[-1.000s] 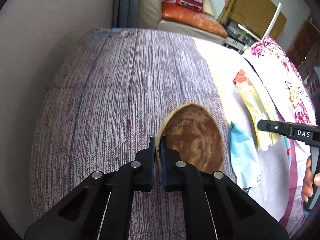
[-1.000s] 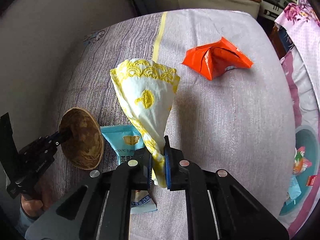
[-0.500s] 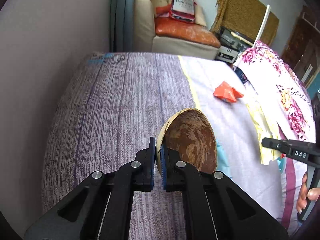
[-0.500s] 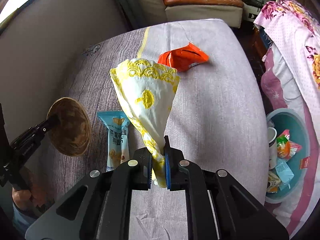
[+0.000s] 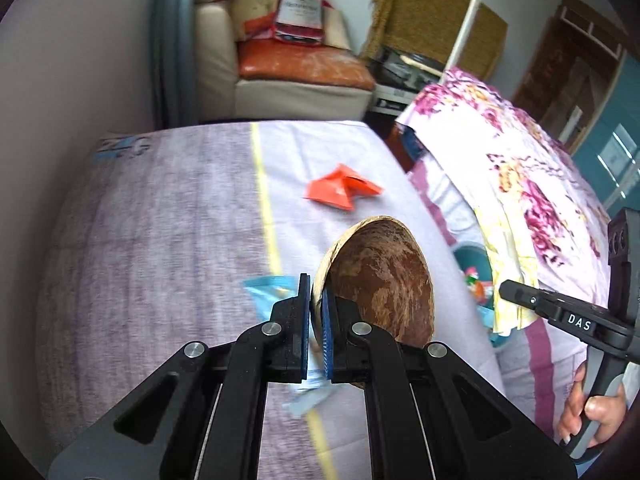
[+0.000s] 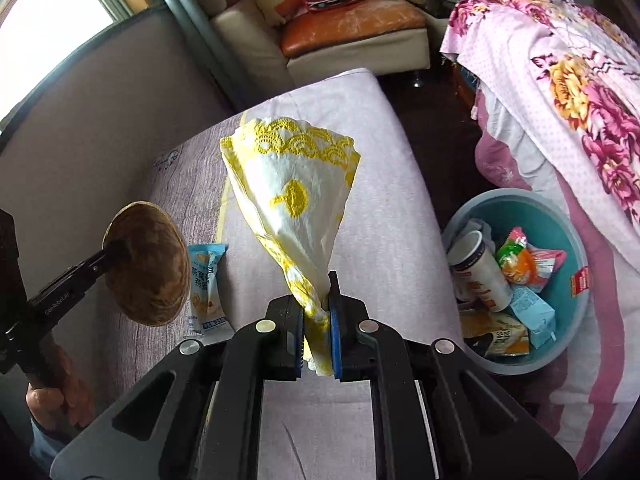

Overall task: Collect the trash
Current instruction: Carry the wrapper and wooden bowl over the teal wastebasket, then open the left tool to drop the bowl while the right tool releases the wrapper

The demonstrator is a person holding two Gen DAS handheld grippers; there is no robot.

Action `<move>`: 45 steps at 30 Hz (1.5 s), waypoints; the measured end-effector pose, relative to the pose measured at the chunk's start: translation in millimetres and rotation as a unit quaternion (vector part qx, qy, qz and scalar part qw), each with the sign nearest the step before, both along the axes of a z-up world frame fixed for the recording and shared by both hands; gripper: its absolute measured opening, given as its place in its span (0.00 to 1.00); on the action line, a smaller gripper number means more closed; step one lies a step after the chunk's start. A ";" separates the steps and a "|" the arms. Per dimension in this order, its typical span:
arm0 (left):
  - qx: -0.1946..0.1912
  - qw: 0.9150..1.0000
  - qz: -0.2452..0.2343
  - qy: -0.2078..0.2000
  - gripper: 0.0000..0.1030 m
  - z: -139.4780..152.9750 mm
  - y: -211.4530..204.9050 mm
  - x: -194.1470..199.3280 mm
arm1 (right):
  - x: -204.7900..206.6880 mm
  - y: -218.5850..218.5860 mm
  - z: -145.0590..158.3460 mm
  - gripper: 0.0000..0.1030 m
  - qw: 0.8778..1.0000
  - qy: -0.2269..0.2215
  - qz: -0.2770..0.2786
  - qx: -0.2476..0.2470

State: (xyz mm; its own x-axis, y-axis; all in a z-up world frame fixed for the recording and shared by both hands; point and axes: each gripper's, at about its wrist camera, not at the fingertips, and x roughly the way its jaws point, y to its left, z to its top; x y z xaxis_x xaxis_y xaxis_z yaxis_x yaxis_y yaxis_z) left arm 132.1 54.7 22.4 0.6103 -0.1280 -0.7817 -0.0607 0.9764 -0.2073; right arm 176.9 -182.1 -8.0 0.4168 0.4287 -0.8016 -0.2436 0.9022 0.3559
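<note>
coconut shell (image 5: 384, 284): mottled brown, pale tan rim
napkin (image 6: 296, 208): white, yellow lace-like border, yellow mushroom motif
snack packet (image 6: 206, 280): light blue, white ends
folded wrapper (image 5: 342, 192): orange-red
basin (image 6: 560, 216): teal inside, grey-blue rim
paper cup (image 6: 480, 272): white, red-brown band
bed cover (image 5: 168, 232): purple-grey streaks, one yellow line
floral sheet (image 6: 560, 72): pink, magenta and yellow flowers
hand-held gripper pads (image 6: 335, 344): blue on black

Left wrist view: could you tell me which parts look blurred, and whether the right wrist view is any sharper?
Left wrist view: the orange wrapper and blue packet smear; the coconut shell stays crisp. Right wrist view: sharper, the teal basin and napkin clear.
</note>
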 end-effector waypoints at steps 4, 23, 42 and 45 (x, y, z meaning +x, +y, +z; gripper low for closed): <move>-0.001 0.999 -0.041 0.008 0.06 -5.4 -44.5 14.9 | -1.4 -50.6 6.4 0.09 0.999 -0.009 -0.053 0.004; 0.018 0.982 -0.178 0.067 0.06 -53.3 -231.5 69.4 | -9.1 -204.4 -13.0 0.09 0.985 -0.005 -0.172 0.009; 0.023 0.969 -0.220 0.105 0.06 -90.6 -271.6 105.6 | 18.2 -211.7 -37.4 0.11 0.982 0.026 -0.187 -0.011; 0.015 0.968 -0.225 0.109 0.09 -94.5 -276.3 109.5 | 19.5 -214.2 -37.2 0.11 0.981 0.027 -0.192 -0.018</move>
State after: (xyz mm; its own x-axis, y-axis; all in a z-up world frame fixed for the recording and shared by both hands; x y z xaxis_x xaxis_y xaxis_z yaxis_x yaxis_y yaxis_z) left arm 241.7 -221.6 -72.1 0.3180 -0.3176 -0.8933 0.3330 0.9196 -0.2085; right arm 196.3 -396.4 -45.2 0.4991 0.2190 -0.8384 0.1354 0.9360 0.3251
